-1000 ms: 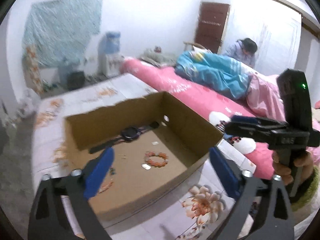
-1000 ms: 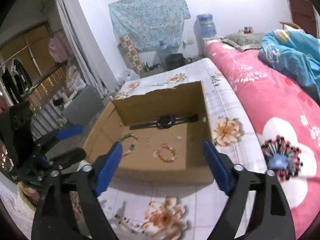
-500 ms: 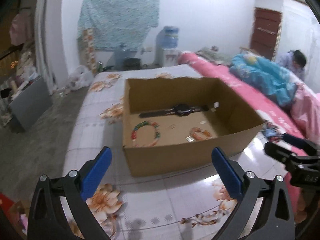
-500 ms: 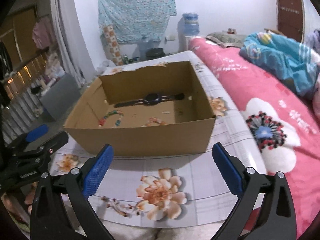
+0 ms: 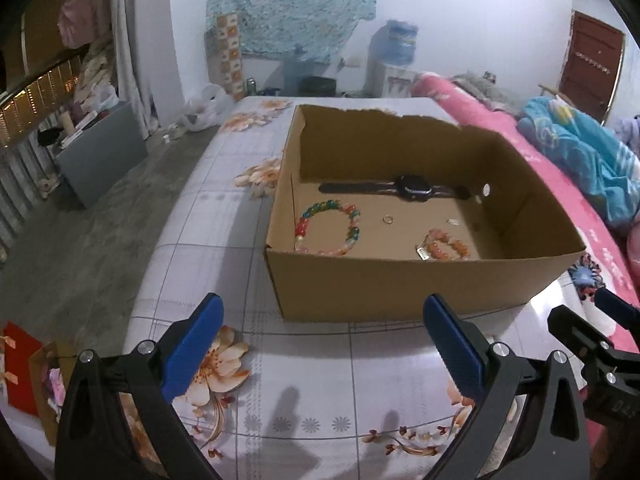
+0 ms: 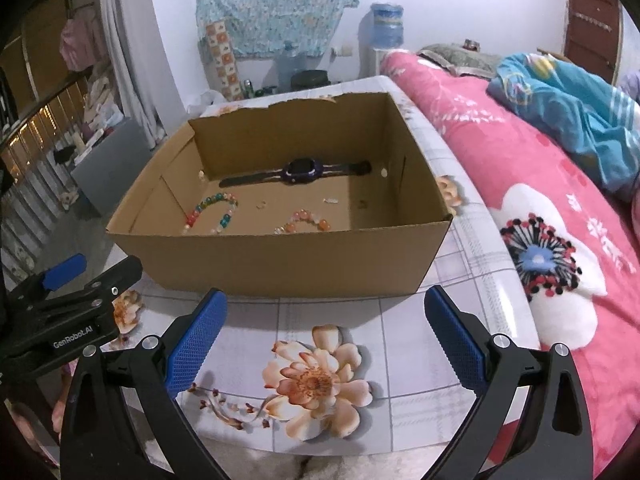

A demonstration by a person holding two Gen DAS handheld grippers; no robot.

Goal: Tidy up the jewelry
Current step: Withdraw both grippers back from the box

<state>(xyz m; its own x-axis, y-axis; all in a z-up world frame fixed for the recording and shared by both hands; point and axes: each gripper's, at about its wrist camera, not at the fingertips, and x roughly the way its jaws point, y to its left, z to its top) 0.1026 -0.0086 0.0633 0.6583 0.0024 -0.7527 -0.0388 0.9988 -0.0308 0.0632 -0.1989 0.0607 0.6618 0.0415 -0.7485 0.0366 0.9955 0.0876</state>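
Note:
An open cardboard box (image 5: 400, 288) (image 6: 280, 264) stands on a floral-cloth table. Inside lie a dark wristwatch (image 5: 414, 188) (image 6: 300, 170), a multicoloured bead bracelet (image 5: 328, 228) (image 6: 212, 210), an orange-pink bead bracelet (image 5: 444, 244) (image 6: 306, 220), a small ring (image 5: 387, 219) and a small pale piece (image 5: 453, 221) (image 6: 330, 200). My left gripper (image 5: 320, 344) is open and empty in front of the box. My right gripper (image 6: 326, 336) is open and empty, also in front of the box, and shows at the right edge of the left wrist view (image 5: 600, 340).
The table (image 6: 400, 360) has a front edge close below the grippers. A bed with a pink floral cover (image 6: 560, 216) runs along the right side. A grey cabinet (image 5: 100, 152) stands on the floor to the left. A water dispenser (image 5: 394, 52) stands at the far wall.
Both grippers pulled back and lowered from over the box to in front of it, and the left one swung round to face the box square on. Both stayed open and empty.

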